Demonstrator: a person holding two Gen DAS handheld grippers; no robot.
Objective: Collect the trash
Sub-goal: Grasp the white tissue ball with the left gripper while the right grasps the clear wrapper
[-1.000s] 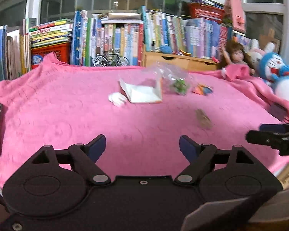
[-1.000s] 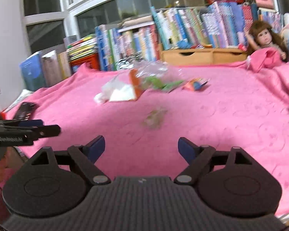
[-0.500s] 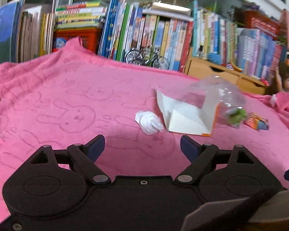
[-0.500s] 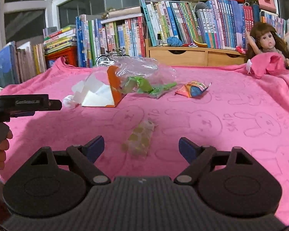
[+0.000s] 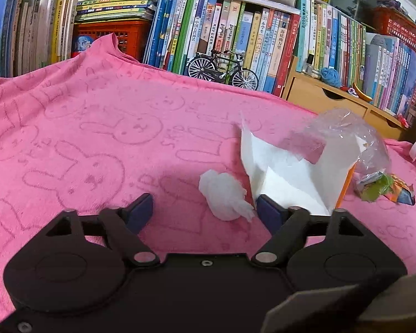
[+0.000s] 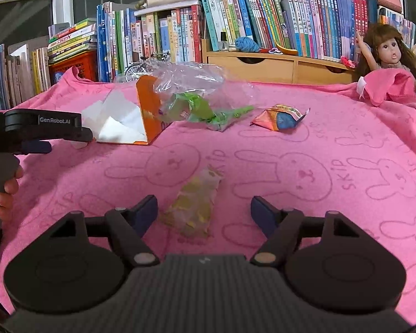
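Trash is lying scattered on a pink towel printed with rabbit outlines (image 6: 319, 144), which is covering a table in front of shelves of books. Both hand-held grippers are closing in on separate pieces, so this is looking like the reaching step, with nothing gripped yet.

The left gripper (image 5: 205, 208) is pointing down at a crumpled white tissue wad (image 5: 224, 195). Its jaws are closing; the wad is sitting between them, nearer the right-hand finger, and the pads are not pressing it. The right gripper (image 6: 203, 212) is straddling a crinkled yellowish clear wrapper (image 6: 194, 205), jaws also closing, pads clear of it on both sides.

Next, each gripper probably needs to finish closing and lift gently, since both pieces look light and easily crushed.

Only the left wrist view is showing the tissue wad, just beside an open orange and white paper box (image 5: 285, 177) with a clear plastic bag (image 5: 346, 136) on it. Only the right wrist view is showing the yellowish wrapper, a green wrapper (image 6: 197, 108), an orange and blue packet (image 6: 280, 118), and the person's hand (image 6: 2, 191) holding the left gripper's handle
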